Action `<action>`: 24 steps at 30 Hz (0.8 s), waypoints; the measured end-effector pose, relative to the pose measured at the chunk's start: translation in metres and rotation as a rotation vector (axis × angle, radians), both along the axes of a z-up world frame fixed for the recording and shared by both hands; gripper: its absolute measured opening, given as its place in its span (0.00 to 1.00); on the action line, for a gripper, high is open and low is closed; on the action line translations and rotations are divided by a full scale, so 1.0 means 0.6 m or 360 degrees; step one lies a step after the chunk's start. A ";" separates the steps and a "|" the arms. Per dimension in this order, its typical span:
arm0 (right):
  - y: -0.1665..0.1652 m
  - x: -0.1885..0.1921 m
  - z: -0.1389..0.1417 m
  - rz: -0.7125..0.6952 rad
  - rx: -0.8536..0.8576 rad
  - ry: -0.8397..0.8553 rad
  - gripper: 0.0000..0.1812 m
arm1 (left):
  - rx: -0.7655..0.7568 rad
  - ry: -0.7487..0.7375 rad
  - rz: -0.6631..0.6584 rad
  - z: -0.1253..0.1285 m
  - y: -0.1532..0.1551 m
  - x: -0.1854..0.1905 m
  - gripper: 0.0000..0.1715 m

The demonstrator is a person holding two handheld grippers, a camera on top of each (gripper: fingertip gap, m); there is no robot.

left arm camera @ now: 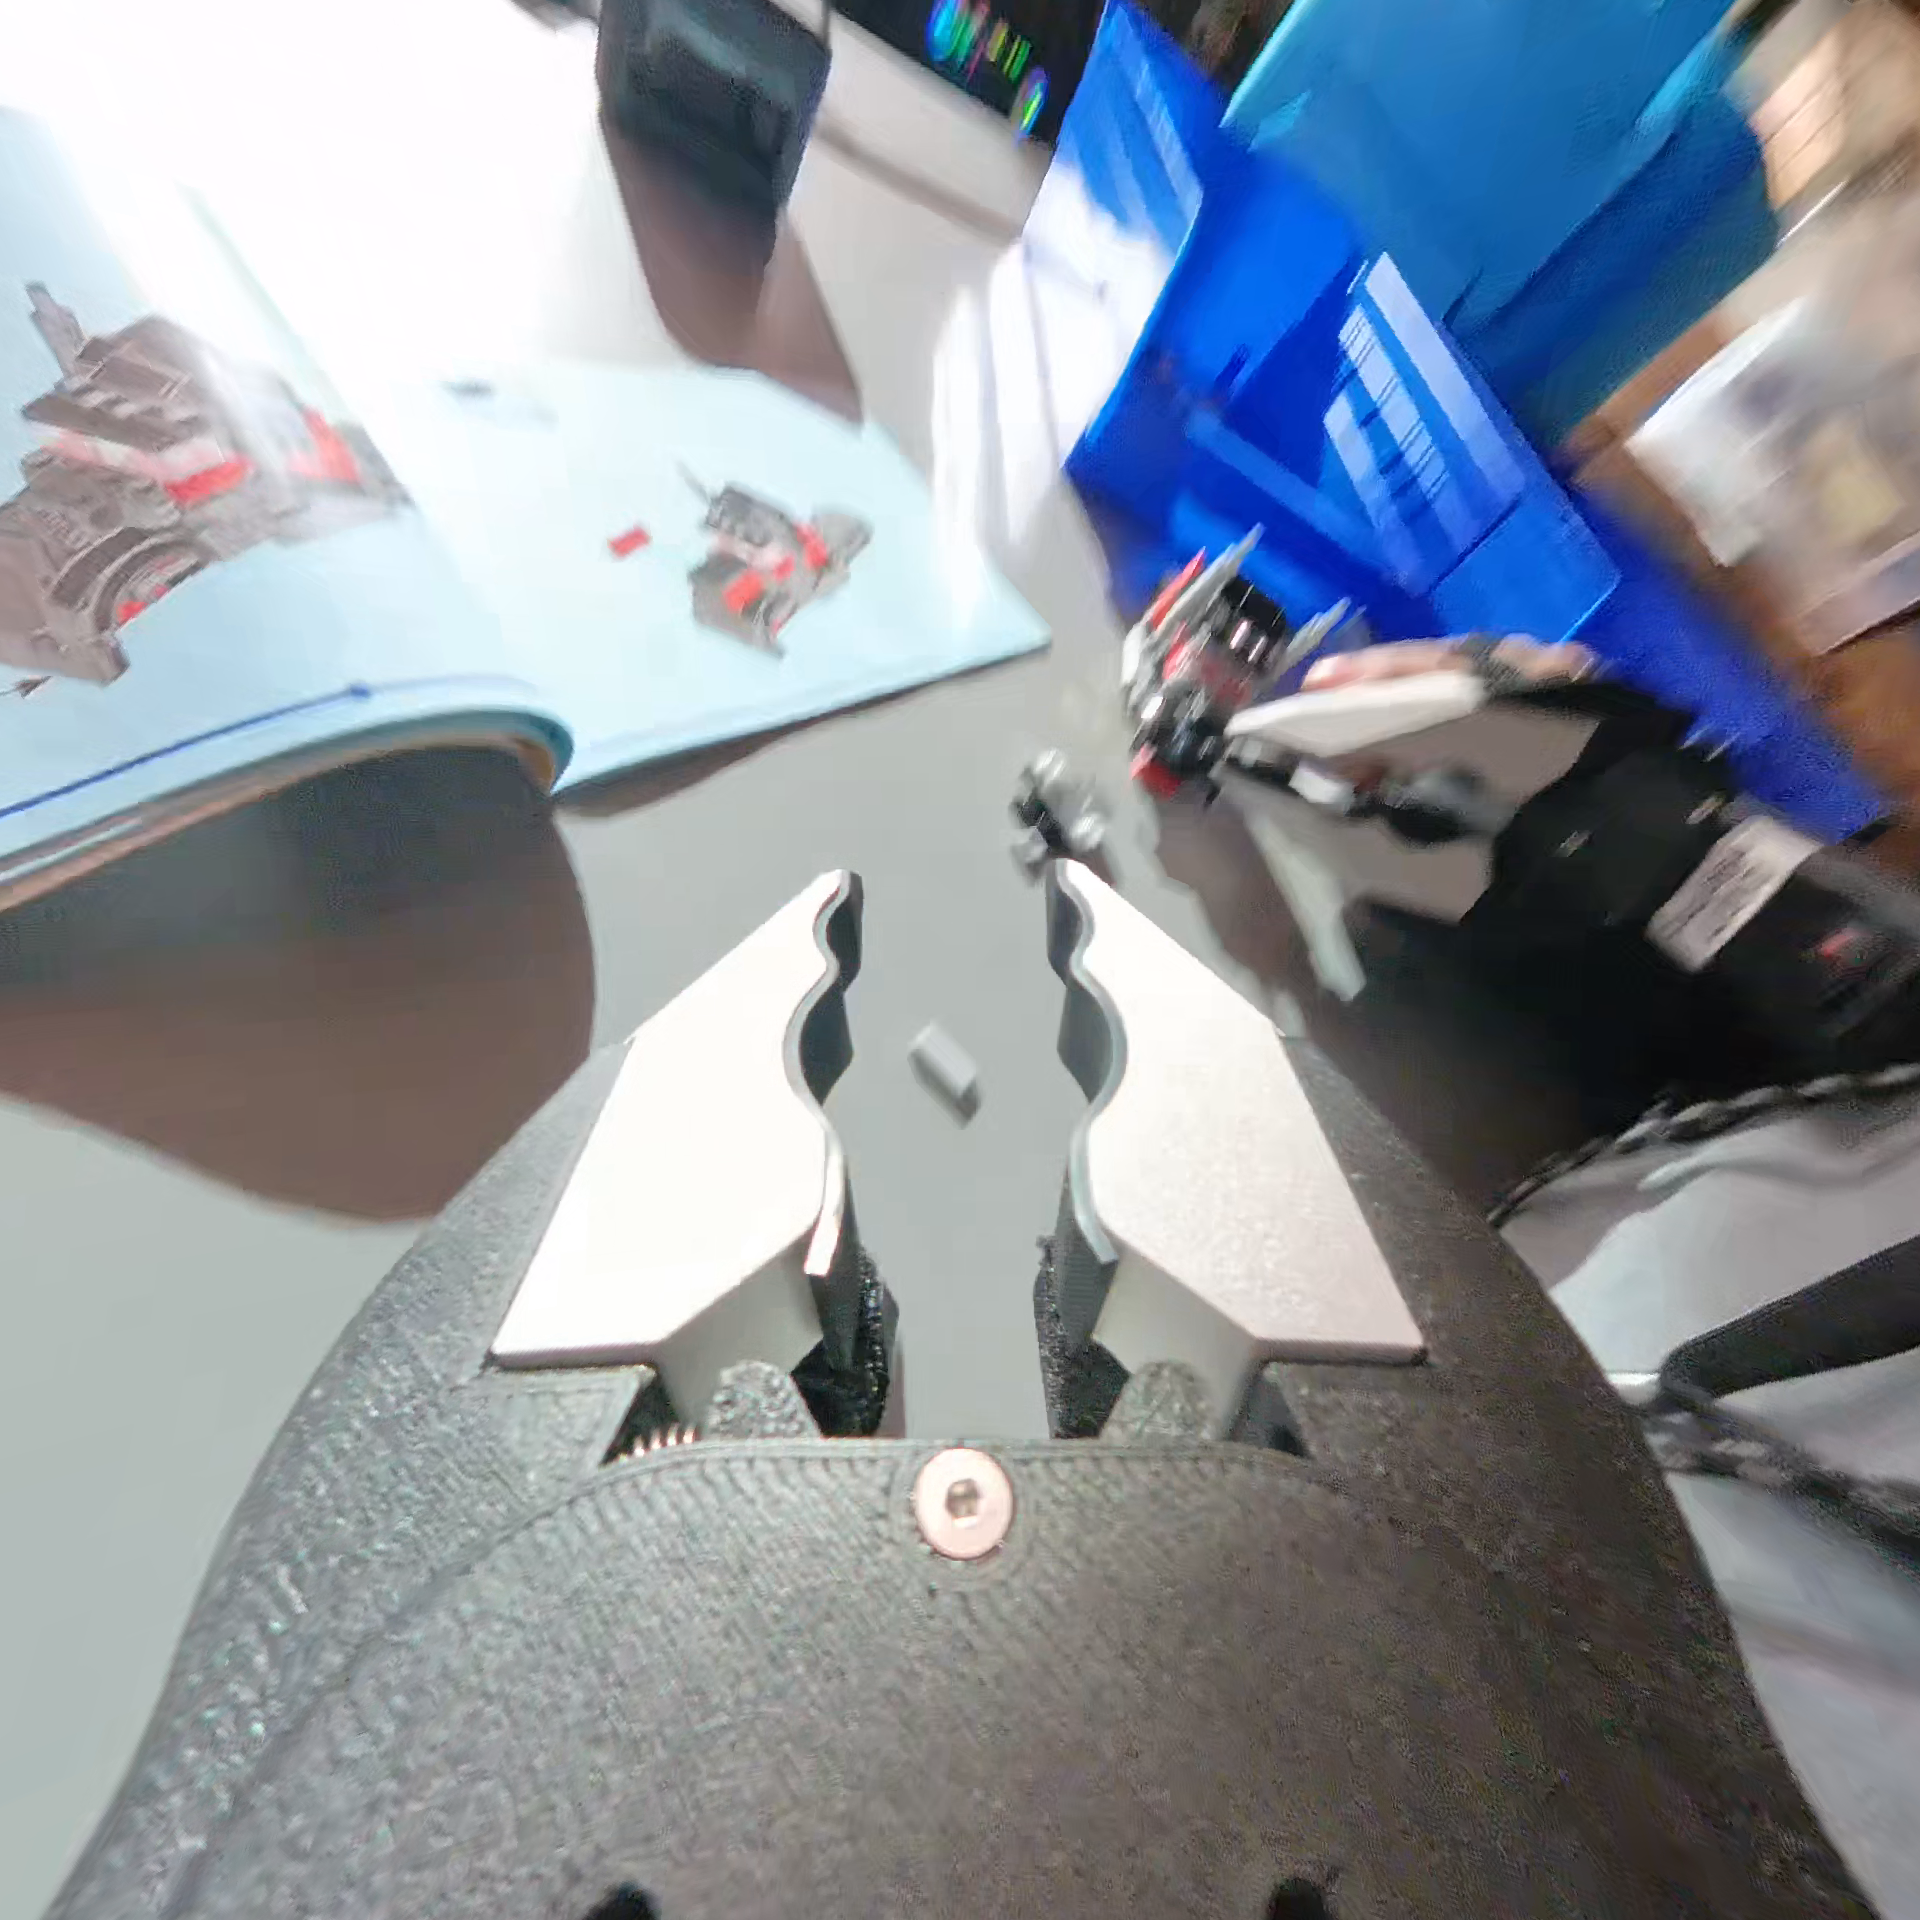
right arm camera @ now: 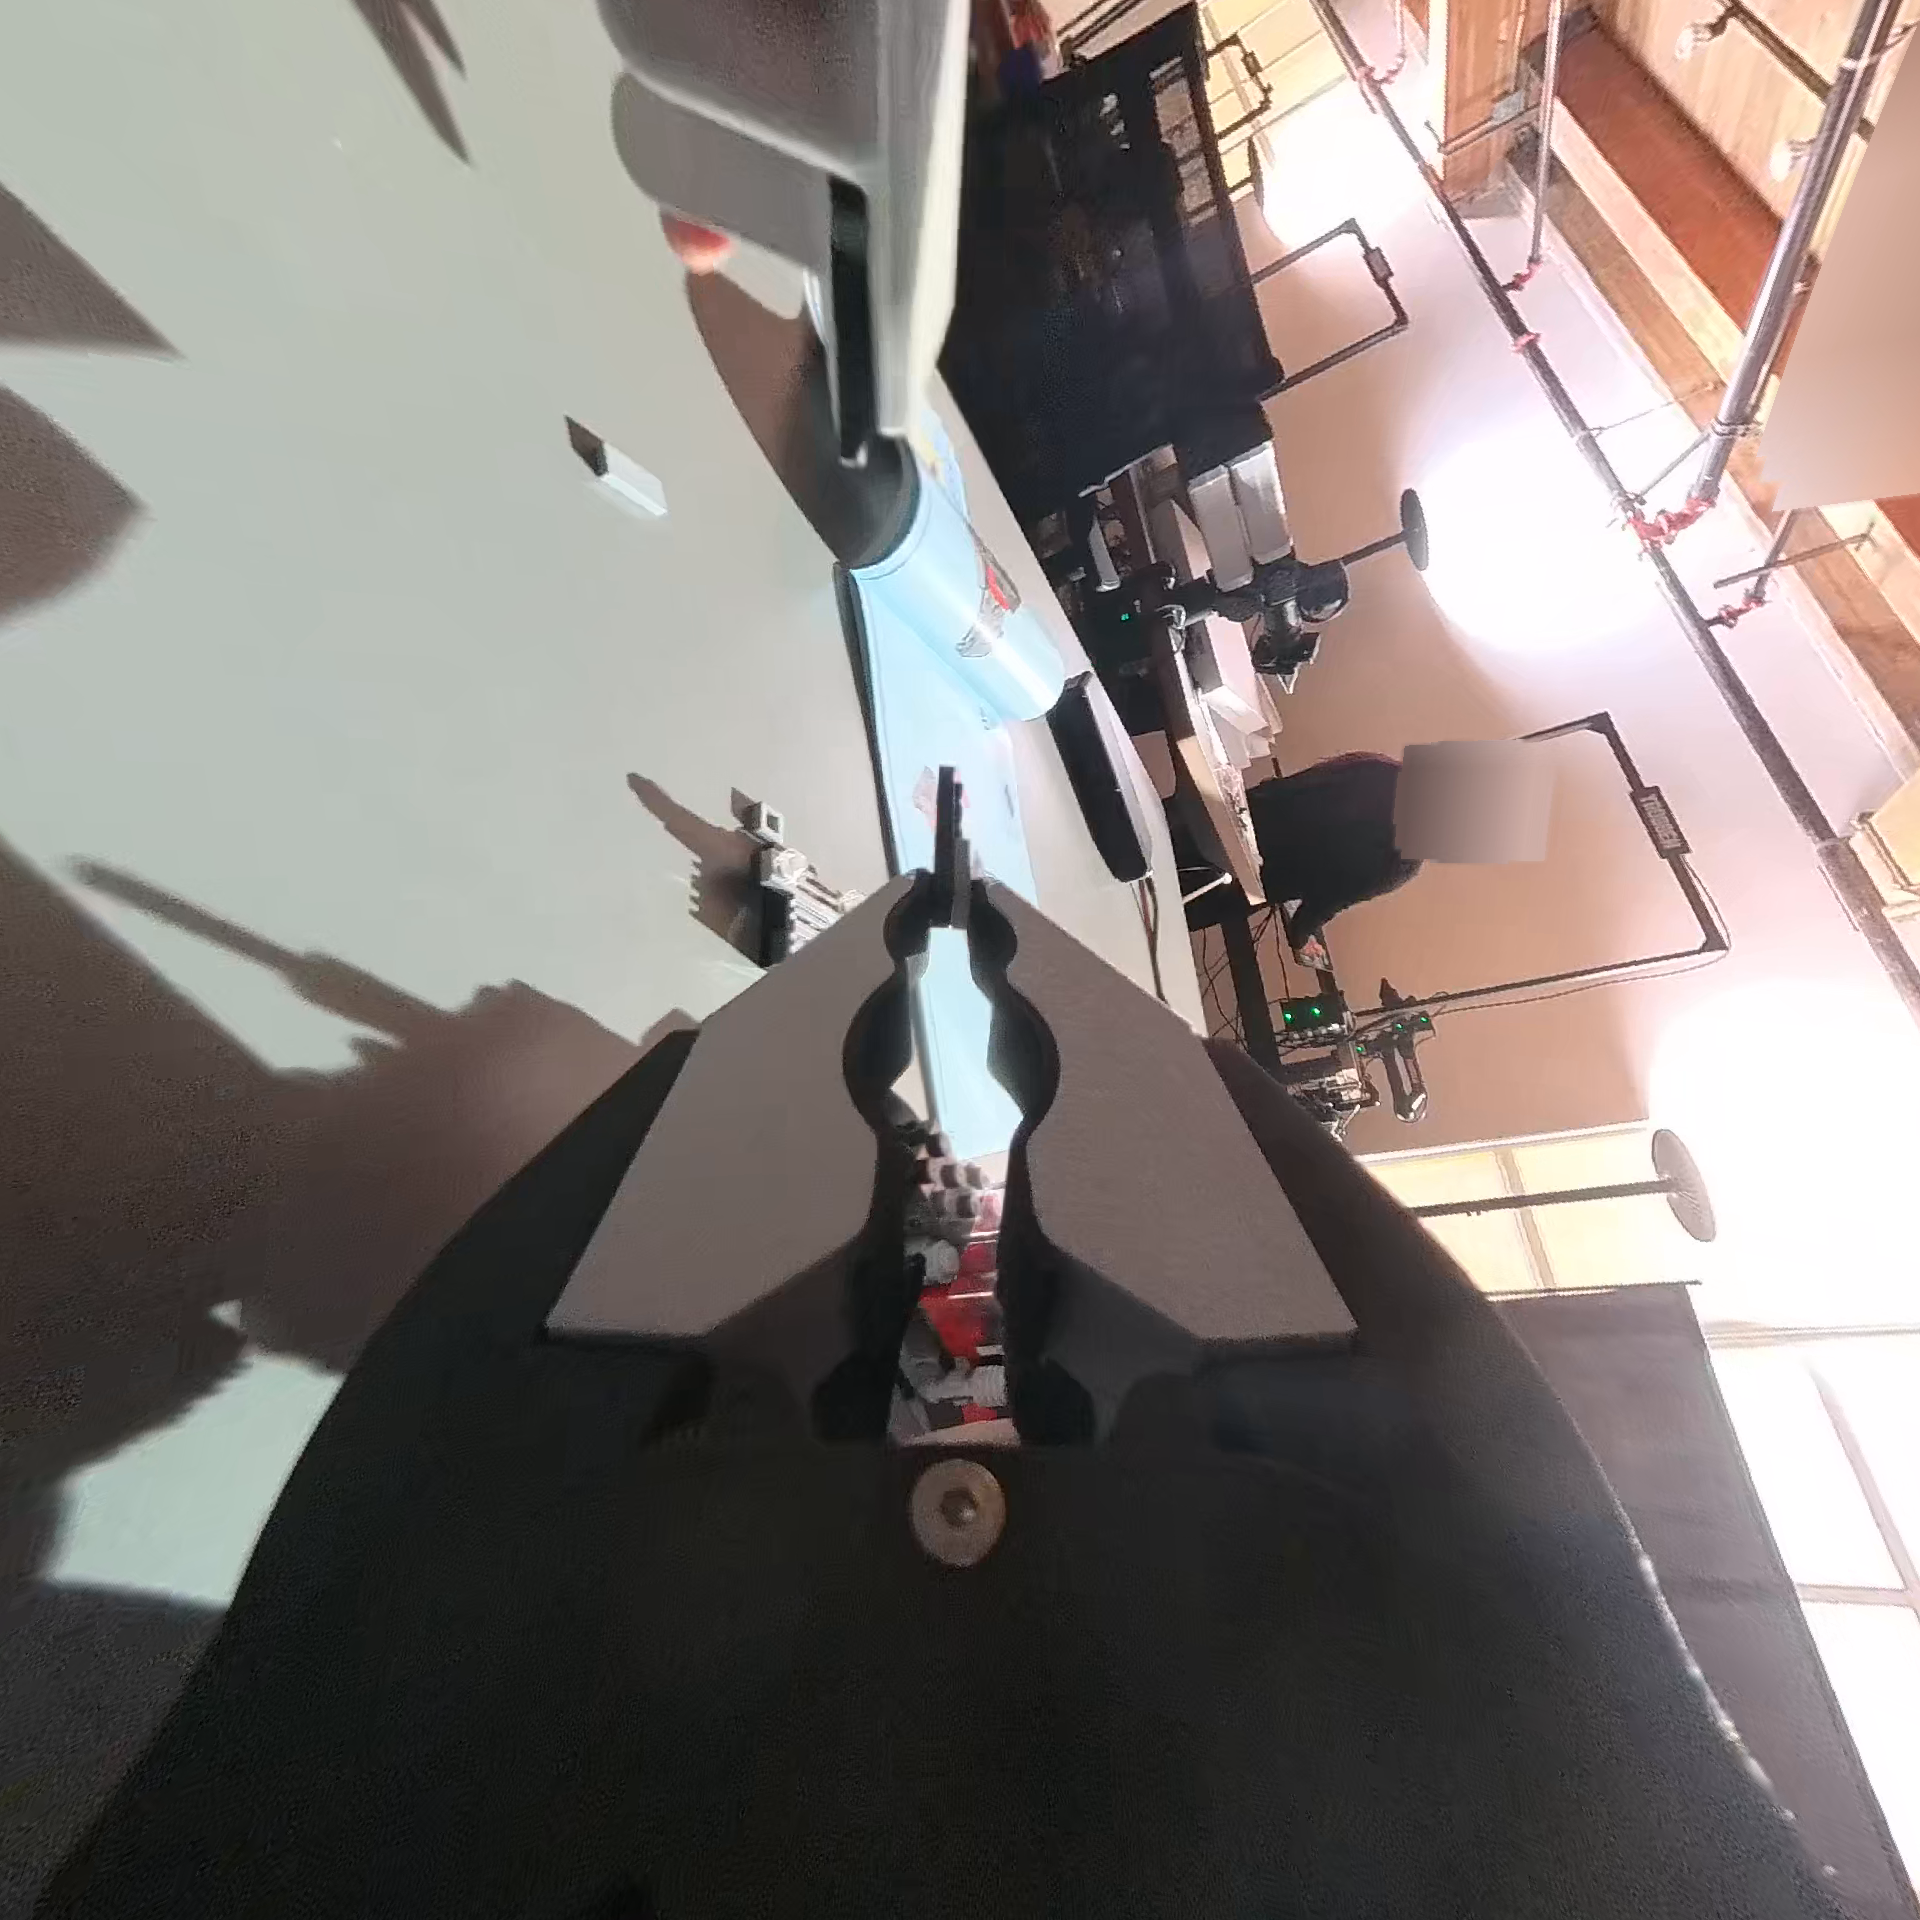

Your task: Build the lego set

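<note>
My left gripper (left arm camera: 954,883) is open and empty, and it hovers over the grey table. A small grey brick (left arm camera: 945,1070) lies on the table between its fingers, untouched. My right gripper (right arm camera: 948,896) is shut on the red, black and grey lego model (right arm camera: 951,1278); a thin black part sticks out past the tips. In the left wrist view, the right gripper (left arm camera: 1247,727) holds the model (left arm camera: 1205,655) just above the table. A small black and grey sub-assembly (left arm camera: 1055,805) stands beside it and also shows in the right wrist view (right arm camera: 774,873).
The open instruction booklet (left arm camera: 468,540) lies at the left of the table. A blue bin (left arm camera: 1351,416) stands behind the model. The right wrist view shows the left gripper's body (right arm camera: 748,125) above a small grey brick (right arm camera: 623,473); a person sits far off. My hands' fingertips stand some 10 cm from each other.
</note>
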State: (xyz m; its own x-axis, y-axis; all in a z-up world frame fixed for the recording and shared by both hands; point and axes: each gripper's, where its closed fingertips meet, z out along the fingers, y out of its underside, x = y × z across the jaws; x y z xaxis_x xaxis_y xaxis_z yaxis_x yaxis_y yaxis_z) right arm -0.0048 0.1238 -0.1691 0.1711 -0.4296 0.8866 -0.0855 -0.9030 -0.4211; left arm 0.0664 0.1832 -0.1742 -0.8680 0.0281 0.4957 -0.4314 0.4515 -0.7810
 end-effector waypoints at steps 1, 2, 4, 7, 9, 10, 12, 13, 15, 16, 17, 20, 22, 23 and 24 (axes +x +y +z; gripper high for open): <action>0.001 -0.001 -0.003 0.0010 -0.0006 0.0008 0.04 | 0.0088 -0.0123 -0.0002 -0.013 0.013 -0.002 0.21; 0.002 -0.003 -0.006 0.0018 -0.0013 0.0019 0.04 | 0.0170 -0.0221 -0.0011 -0.025 0.023 -0.007 0.21; 0.003 -0.004 -0.012 0.0027 -0.0027 0.0035 0.04 | 0.0271 -0.0323 -0.0003 -0.042 0.033 -0.022 0.21; 0.002 -0.008 -0.012 0.0031 -0.0018 0.0032 0.04 | 0.0362 -0.0501 0.0072 -0.057 0.034 -0.030 0.20; 0.000 -0.013 -0.007 0.0023 -0.0003 0.0018 0.04 | 0.0441 -0.0636 0.0123 -0.067 0.035 -0.026 0.18; -0.003 -0.017 -0.006 0.0018 0.0007 0.0015 0.04 | 0.0468 -0.0692 0.0132 -0.069 0.034 -0.025 0.18; -0.007 -0.026 -0.006 0.0012 0.0019 0.0018 0.04 | 0.0511 -0.0785 0.0142 -0.074 0.033 -0.024 0.15; -0.010 -0.032 -0.007 0.0013 0.0021 0.0020 0.04 | 0.0521 -0.0828 0.0140 -0.075 0.032 -0.025 0.15; -0.016 -0.045 -0.009 0.0017 0.0013 0.0022 0.04 | 0.0527 -0.0920 0.0118 -0.076 0.029 -0.025 0.11; -0.020 -0.052 -0.009 0.0016 0.0006 0.0022 0.04 | 0.0522 -0.0952 0.0093 -0.076 0.026 -0.027 0.07; -0.024 -0.059 -0.010 0.0017 -0.0001 0.0020 0.04 | 0.0513 -0.0976 0.0058 -0.076 0.023 -0.030 0.06; -0.038 -0.080 -0.010 0.0017 -0.0015 0.0008 0.04 | 0.0465 -0.0981 -0.0097 -0.075 0.011 -0.043 0.05; -0.046 -0.094 -0.007 0.0020 -0.0023 -0.0011 0.04 | 0.0408 -0.0945 -0.0258 -0.074 0.002 -0.061 0.05; -0.049 -0.100 -0.006 0.0025 -0.0028 -0.0022 0.04 | 0.0362 -0.0940 -0.0351 -0.071 -0.002 -0.073 0.05; -0.051 -0.106 -0.004 0.0035 -0.0035 -0.0034 0.04 | 0.0305 -0.0946 -0.0444 -0.066 -0.008 -0.085 0.05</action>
